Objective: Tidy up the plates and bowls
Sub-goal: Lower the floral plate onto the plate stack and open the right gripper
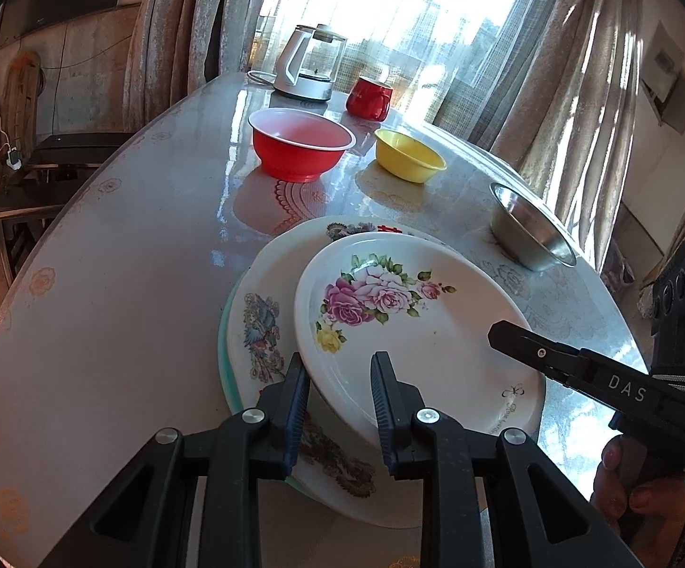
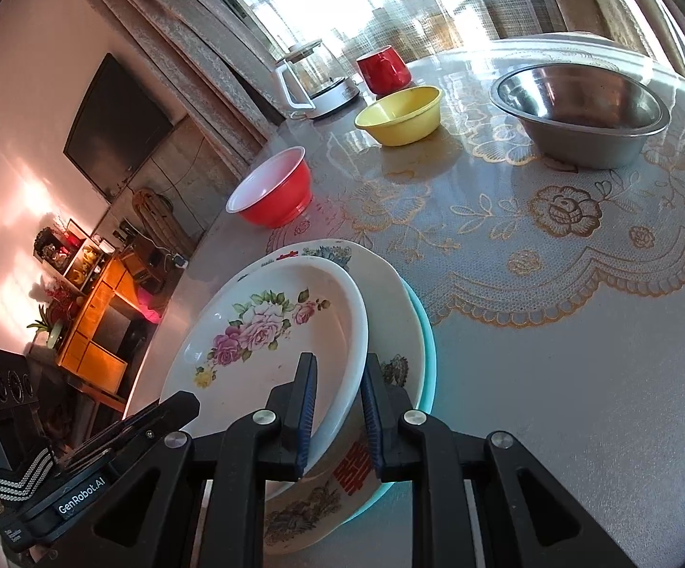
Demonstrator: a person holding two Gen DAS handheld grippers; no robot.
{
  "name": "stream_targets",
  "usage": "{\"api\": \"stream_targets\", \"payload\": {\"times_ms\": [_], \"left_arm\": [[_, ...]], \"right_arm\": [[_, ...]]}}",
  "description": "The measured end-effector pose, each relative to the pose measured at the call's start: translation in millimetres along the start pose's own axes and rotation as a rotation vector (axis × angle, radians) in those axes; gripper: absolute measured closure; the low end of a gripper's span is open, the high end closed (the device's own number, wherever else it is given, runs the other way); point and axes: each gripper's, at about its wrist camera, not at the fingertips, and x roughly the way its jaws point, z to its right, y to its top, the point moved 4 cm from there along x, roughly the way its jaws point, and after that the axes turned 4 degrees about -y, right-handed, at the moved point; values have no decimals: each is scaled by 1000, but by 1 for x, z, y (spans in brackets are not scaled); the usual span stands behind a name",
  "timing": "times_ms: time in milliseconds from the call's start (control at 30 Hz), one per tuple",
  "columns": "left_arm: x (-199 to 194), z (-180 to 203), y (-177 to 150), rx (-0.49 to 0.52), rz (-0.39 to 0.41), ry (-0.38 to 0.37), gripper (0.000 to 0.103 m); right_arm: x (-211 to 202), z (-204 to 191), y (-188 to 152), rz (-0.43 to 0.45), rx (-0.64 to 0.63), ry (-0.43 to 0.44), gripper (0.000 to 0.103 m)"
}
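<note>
A white plate with pink roses [image 1: 418, 326] [image 2: 267, 345] lies tilted on top of a larger white patterned plate [image 1: 257, 293] [image 2: 390, 331], which rests on a teal plate [image 1: 223, 345] [image 2: 430, 345]. My left gripper [image 1: 340, 393] straddles the rose plate's near rim, jaws open around it. My right gripper [image 2: 338, 393] straddles the same plate's opposite rim, jaws a little apart; it shows from the side in the left wrist view [image 1: 522, 338]. A red bowl [image 1: 301, 142] [image 2: 271, 189], a yellow bowl [image 1: 408, 155] [image 2: 399, 113] and a steel bowl [image 1: 529, 229] [image 2: 584, 109] stand apart farther back.
A glass kettle [image 1: 311, 64] [image 2: 316, 80] and a red mug [image 1: 368, 97] [image 2: 384, 68] stand at the far table edge by the curtained window. The round table [image 1: 106, 284] [image 2: 579, 378] has a lace-patterned cover. A TV and wooden shelf lie beyond the table's left side.
</note>
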Motion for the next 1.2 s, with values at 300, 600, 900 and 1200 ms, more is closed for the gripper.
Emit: {"api": "stream_targets", "payload": {"times_ms": [300, 600, 900, 1200], "left_arm": [[2, -1, 1, -12, 0, -3, 77], [7, 0, 3, -19, -31, -16, 76], [5, 1, 4, -20, -68, -6, 77], [-2, 4, 4, 45, -43, 72, 77]], "right_arm": [[2, -6, 3, -35, -27, -69, 78], [-9, -5, 5, -45, -42, -100, 78], [-8, -2, 12, -53, -20, -107, 78], [-7, -8, 5, -62, -46, -92, 78]]}}
